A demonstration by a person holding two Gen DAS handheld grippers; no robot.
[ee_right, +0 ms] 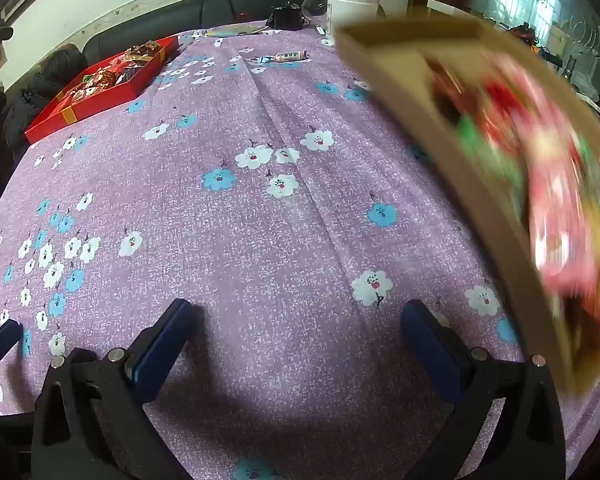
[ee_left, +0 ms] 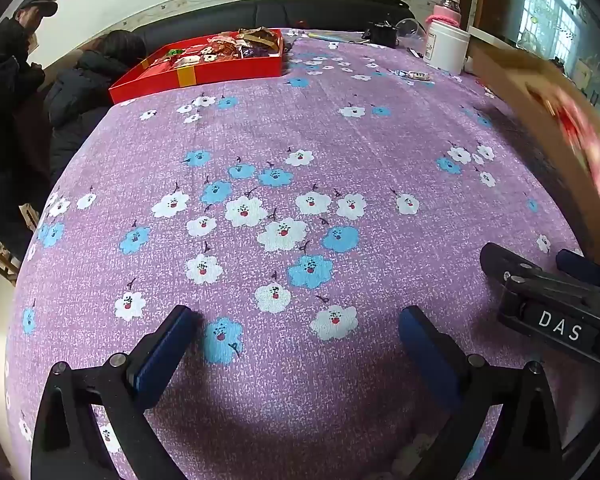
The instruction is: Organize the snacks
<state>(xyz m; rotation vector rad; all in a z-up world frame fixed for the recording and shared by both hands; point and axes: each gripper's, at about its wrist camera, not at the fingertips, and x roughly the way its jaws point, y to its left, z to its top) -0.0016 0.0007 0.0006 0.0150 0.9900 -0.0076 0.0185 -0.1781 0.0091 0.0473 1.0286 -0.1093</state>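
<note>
A red tray [ee_left: 196,74] with several wrapped snacks stands at the far left of the table; it also shows in the right wrist view [ee_right: 96,102]. A brown cardboard box [ee_right: 440,120] with blurred red, pink and green snack packets [ee_right: 556,208] is tilted at the right, motion-blurred; its edge shows in the left wrist view [ee_left: 540,120]. One wrapped candy [ee_right: 288,56] lies alone far back. My left gripper [ee_left: 300,344] is open and empty over the cloth. My right gripper [ee_right: 300,340] is open and empty, left of the box.
A purple flowered cloth [ee_left: 300,140] covers the table. A white jar [ee_left: 446,50], a pink-lidded bottle [ee_left: 446,12] and a black object [ee_left: 382,34] stand at the far edge. Two people [ee_left: 16,80] are at the far left by a dark sofa.
</note>
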